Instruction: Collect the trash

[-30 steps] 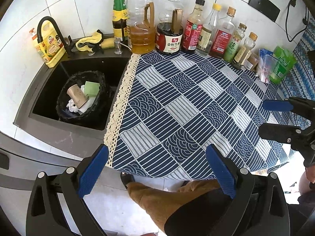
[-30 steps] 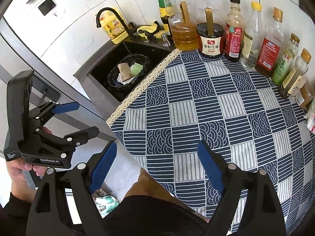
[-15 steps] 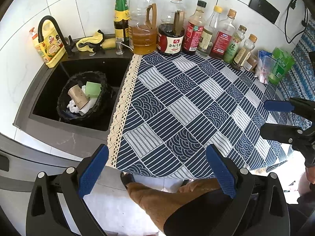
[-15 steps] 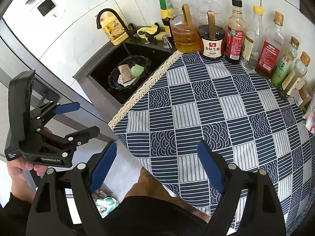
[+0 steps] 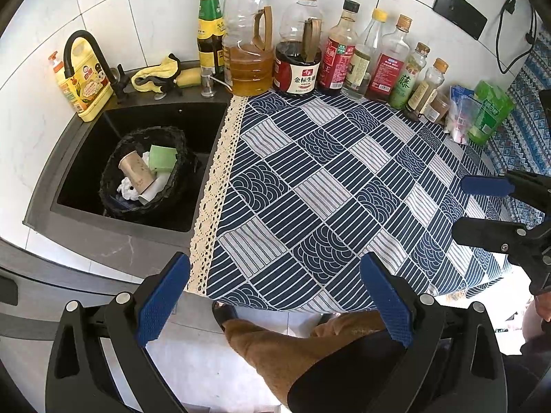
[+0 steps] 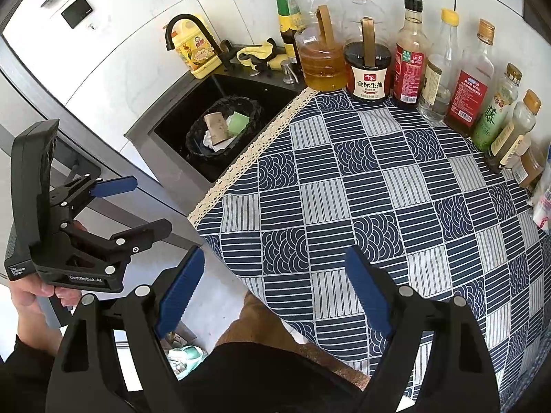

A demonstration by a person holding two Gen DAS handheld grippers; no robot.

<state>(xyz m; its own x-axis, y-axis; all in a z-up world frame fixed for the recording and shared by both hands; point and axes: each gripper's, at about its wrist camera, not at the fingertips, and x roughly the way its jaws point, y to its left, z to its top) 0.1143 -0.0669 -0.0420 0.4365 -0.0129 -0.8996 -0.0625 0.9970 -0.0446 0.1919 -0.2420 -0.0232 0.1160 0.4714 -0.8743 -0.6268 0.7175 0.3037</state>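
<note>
Left gripper [image 5: 275, 304] fingers: apart, nothing between. Right gripper [image 6: 273, 296] fingers: apart too, empty. Both hover off near edge of tabletop [image 5: 327, 186], aimed steeply down.

Ahead of fingers: patterned cloth bare of loose rubbish. Far beyond: bottle row [image 5: 344, 55] against wall.

Ahead-left of left fingers: black trash basket [image 5: 113, 172] in sink [image 5: 86, 213], holding paper cup [image 5: 136, 170], green box [image 5: 162, 157], crumpled white paper [image 5: 126, 188].

Judged step: collecting appears finished or between items. Next move calls for spotting any leftover trash; none visible.
</note>
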